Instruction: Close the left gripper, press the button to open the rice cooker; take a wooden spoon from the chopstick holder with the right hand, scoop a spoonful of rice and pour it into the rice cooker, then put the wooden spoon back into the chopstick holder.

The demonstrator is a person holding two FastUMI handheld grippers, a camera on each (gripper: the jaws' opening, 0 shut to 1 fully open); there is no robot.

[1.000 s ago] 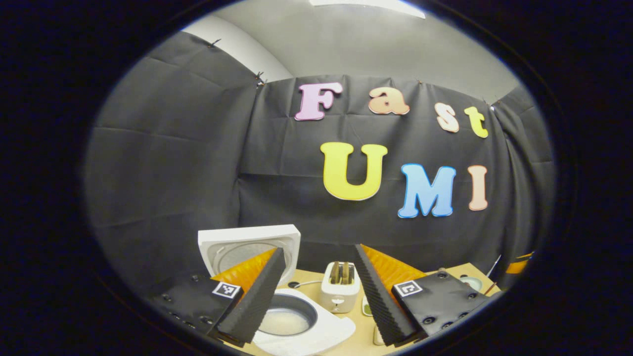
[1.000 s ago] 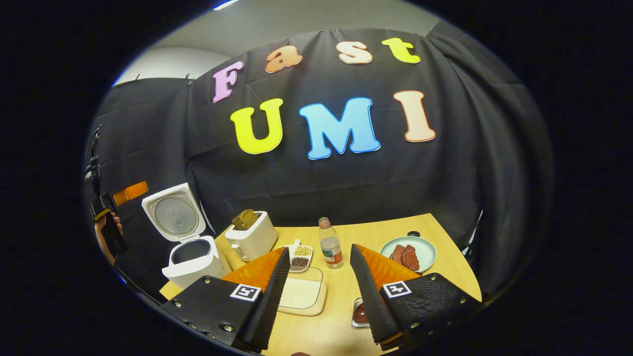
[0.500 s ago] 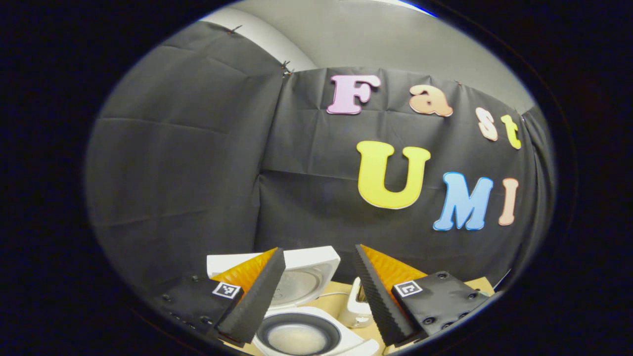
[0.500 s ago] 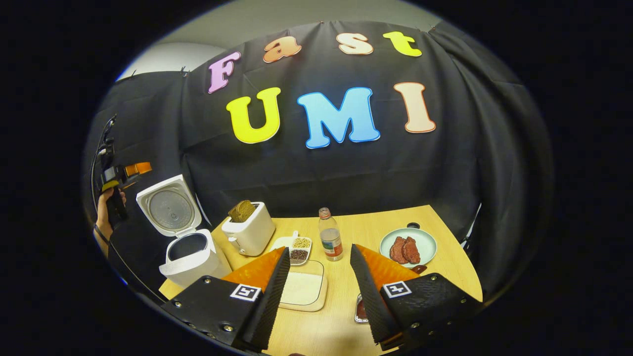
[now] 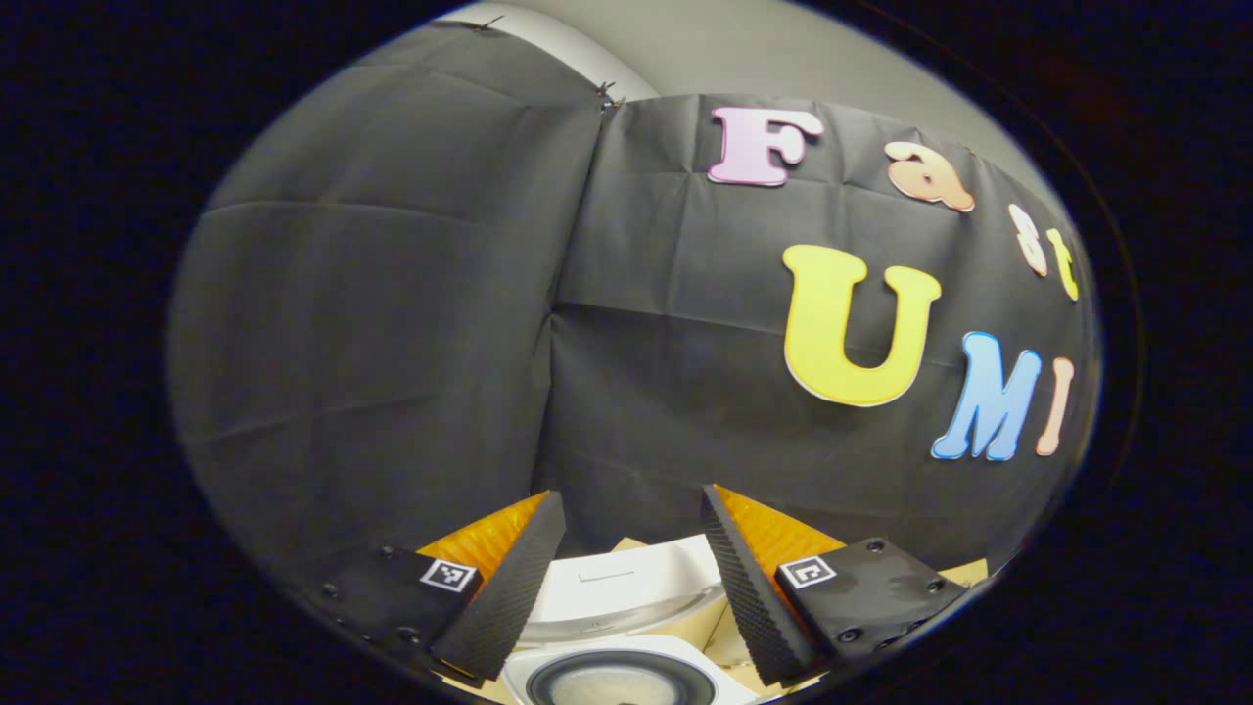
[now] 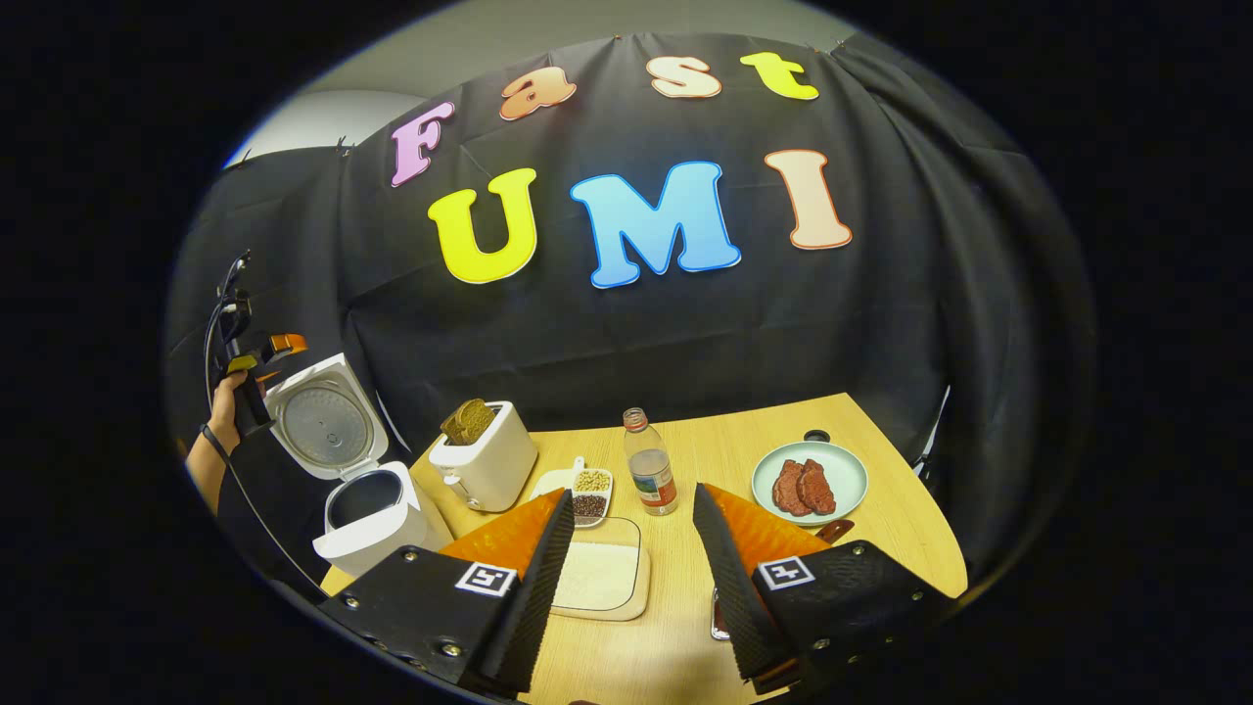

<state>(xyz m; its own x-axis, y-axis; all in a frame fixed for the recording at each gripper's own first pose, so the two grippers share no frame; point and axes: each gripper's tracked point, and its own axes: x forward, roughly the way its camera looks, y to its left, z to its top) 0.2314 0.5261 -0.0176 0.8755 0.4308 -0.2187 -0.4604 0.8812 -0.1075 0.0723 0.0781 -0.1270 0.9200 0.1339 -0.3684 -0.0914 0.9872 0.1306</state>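
Observation:
The white rice cooker [image 6: 370, 517] stands open at the table's left corner, its lid [image 6: 323, 426] raised. In the left gripper view its lid [image 5: 626, 586] and inner pot [image 5: 619, 685] lie low between my fingers. My left gripper [image 5: 629, 493] is open and empty above the cooker; the right gripper view has it in a hand [image 6: 227, 416], up beside the lid. My right gripper [image 6: 631, 490] is open and empty over the near table, above a shallow tray of rice [image 6: 599, 578].
On the wooden table [image 6: 744, 441] stand a white toaster [image 6: 485, 460] with bread, a small bottle [image 6: 649, 475], a two-part dish of beans [image 6: 587, 490] and a plate of meat [image 6: 811, 482]. A small sauce cup [image 6: 717, 619] sits by my right finger.
The left gripper has swung left and tipped up, so the cooker sank to the bottom of its view. The right gripper's view shifted slightly, showing more table. Both stayed open.

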